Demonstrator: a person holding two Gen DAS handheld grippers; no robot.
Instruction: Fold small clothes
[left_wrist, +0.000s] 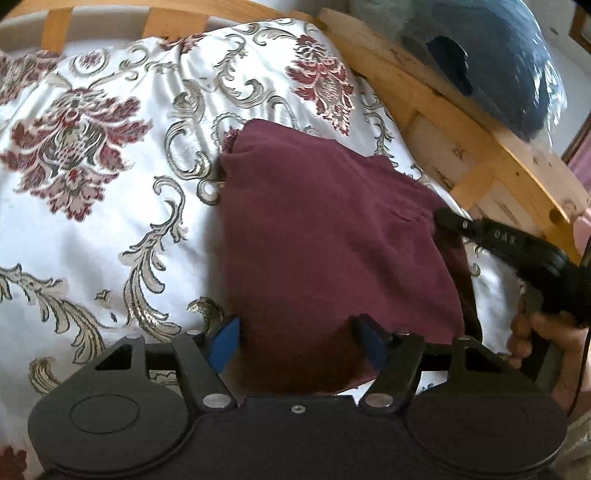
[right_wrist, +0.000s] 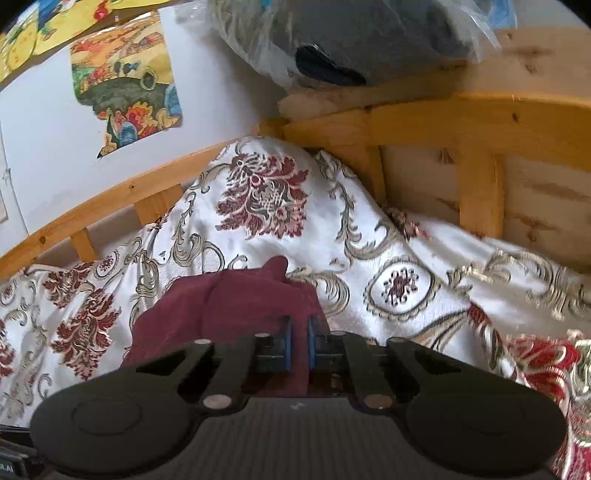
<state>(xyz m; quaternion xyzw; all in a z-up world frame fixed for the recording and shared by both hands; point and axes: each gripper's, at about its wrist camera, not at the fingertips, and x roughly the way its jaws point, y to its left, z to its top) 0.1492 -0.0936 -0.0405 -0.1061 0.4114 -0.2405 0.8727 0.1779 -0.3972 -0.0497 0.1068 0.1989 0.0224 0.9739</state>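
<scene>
Two grippers work over one maroon garment (left_wrist: 332, 236) that lies on a white bedspread (left_wrist: 110, 229) with red and gold flower patterns, inside a wooden bed frame (left_wrist: 461, 122). On the frame's top rail sits a clear plastic bag (left_wrist: 517, 55) with dark blue and grey fabric packed inside it. The garment is bunched and partly doubled over, near the corner of the bed where the two rails meet. The left gripper (left_wrist: 299, 343) stands with its blue-padded jaws well apart, straddling the near edge of the garment; the cloth lies between the pads, but they do not press on it. The right gripper (right_wrist: 299, 332) has its jaws drawn close together, and a fold of the maroon cloth runs up between the pads, pinched there. In the left wrist view the right gripper comes in from the right side, with a hand (left_wrist: 532, 332) wrapped round its handle, its tip at the garment's far right edge.
</scene>
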